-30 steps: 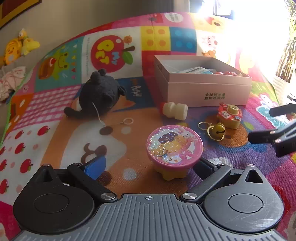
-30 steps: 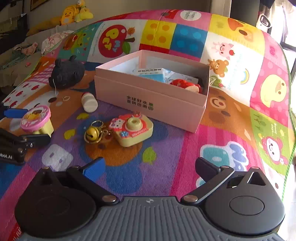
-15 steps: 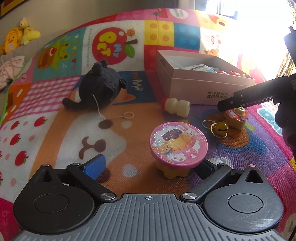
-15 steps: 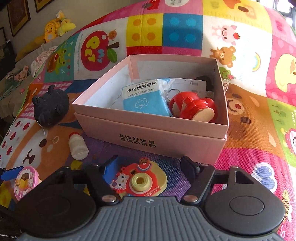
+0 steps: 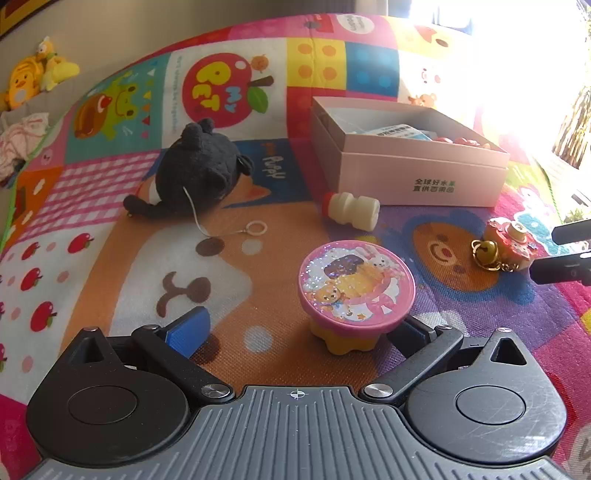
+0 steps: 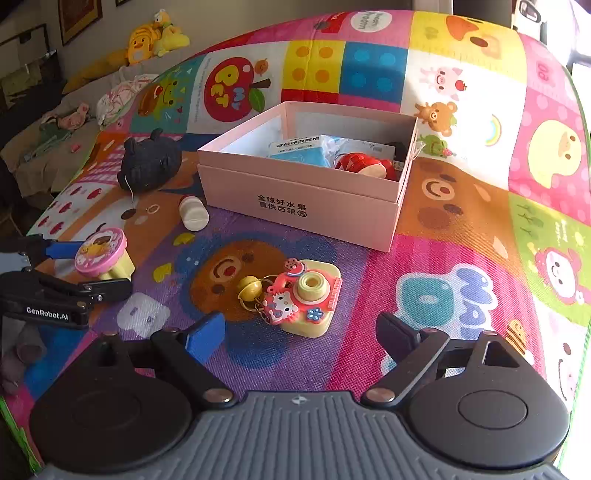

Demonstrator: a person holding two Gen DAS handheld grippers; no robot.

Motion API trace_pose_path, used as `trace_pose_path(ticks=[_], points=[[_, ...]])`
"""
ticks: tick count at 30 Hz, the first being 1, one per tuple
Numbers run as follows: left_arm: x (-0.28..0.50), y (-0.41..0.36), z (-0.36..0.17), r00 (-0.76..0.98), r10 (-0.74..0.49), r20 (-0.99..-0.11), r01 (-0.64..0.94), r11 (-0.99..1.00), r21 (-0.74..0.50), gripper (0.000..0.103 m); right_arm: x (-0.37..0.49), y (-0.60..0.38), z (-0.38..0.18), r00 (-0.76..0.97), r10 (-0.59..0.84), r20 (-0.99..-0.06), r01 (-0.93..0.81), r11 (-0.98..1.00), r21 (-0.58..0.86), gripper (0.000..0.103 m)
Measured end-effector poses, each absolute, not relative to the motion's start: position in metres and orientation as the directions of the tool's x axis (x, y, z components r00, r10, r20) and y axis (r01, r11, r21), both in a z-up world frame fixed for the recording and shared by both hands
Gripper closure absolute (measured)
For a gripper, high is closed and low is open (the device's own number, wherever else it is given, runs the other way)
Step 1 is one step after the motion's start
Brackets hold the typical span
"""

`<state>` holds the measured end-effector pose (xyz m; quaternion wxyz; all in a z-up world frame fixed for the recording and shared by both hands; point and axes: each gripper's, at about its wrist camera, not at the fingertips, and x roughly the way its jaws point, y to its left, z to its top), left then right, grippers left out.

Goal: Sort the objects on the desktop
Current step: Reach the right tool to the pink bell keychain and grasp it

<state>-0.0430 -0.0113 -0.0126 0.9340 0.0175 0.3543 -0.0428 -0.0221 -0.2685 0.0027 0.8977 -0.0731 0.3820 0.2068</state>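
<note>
My left gripper (image 5: 299,328) stands spread around the pink-lidded toy (image 5: 356,286); my right gripper (image 6: 303,332), also spread, faces the camera keychain (image 6: 304,295) before the pink box (image 6: 299,206). The bottle (image 5: 351,212) and black plush (image 5: 195,173) lie left of the box; its contents look partly glare-washed.

Home living room, cartoon play mat (image 6: 461,229) on floor; plush toys (image 6: 155,35) on sofa (image 6: 55,147), framed pictures (image 6: 79,16)

Both cameras sit low over the mat (image 5: 258,206), each looking forward along its own fingers toward the pink box (image 6: 306,199). The left view is close to the pink-lidded toy (image 5: 356,284); the right view is close to the toy camera (image 6: 304,299). They share box, plush (image 5: 199,170), bottle (image 6: 193,213) — and each catches the other gripper at its edge.
</note>
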Motion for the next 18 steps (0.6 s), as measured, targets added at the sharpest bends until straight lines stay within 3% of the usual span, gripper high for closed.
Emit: trace_pose_path(ticks=[7, 11, 14, 18], points=[[-0.043, -0.012, -0.013, 0.745, -0.066, -0.664, 0.092, 0.996, 0.003, 0.000, -0.008, -0.250, -0.010, 0.571, 0.395, -0.720, -0.431, 0.890, 0.147, 0.011], [-0.043, -0.012, -0.013, 0.745, -0.067, -0.664, 0.093, 0.996, 0.003, 0.000, -0.013, -0.242, 0.001, 0.478, 0.568, -0.669, -0.527, 0.796, 0.299, 0.008], [-0.043, -0.012, -0.013, 0.745, -0.067, -0.664, 0.092, 0.996, 0.003, 0.000, -0.024, -0.237, 0.017, 0.573, 0.528, -0.627, -0.563, 0.809, 0.167, 0.000], [-0.043, -0.012, -0.013, 0.745, -0.067, -0.664, 0.092, 0.996, 0.003, 0.000, -0.017, -0.233, 0.009, 0.658, 0.416, -0.628, -0.549, 0.836, -0.021, 0.000]])
